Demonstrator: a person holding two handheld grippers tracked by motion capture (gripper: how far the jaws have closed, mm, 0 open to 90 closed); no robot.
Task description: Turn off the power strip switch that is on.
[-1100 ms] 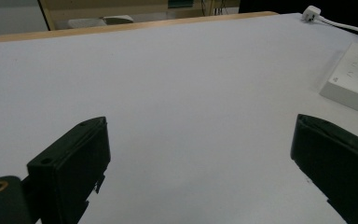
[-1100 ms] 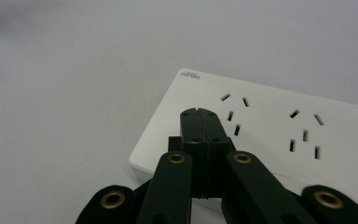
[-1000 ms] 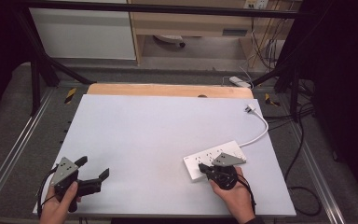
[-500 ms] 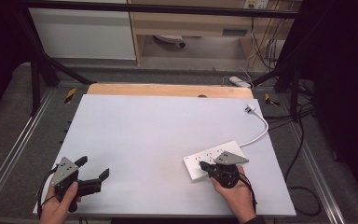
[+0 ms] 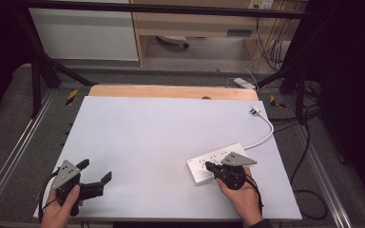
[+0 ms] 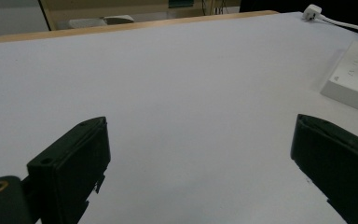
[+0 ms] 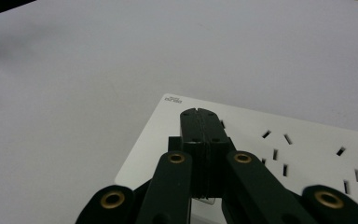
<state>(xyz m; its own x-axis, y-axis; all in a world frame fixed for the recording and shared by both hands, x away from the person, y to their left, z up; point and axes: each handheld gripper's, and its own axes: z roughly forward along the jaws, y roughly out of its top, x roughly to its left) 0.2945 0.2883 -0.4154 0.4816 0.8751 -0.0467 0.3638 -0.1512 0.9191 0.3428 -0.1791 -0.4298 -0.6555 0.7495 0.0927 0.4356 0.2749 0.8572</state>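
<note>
The right tool (image 7: 199, 116), jaws pressed together, rests over the power strip (image 5: 221, 161); pushing could skid it across the tabletop (image 5: 161, 133), since the left tool (image 5: 95, 178) idles wide apart

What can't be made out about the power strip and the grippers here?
- Right gripper: jaws shut over the power strip; contact unclear, tips hide it in the right gripper view.
- Strip's near end, high view: covered by the gripper.
- Strip, left gripper view: cut off at the right edge.
- Strip's printed label: too small.
</note>
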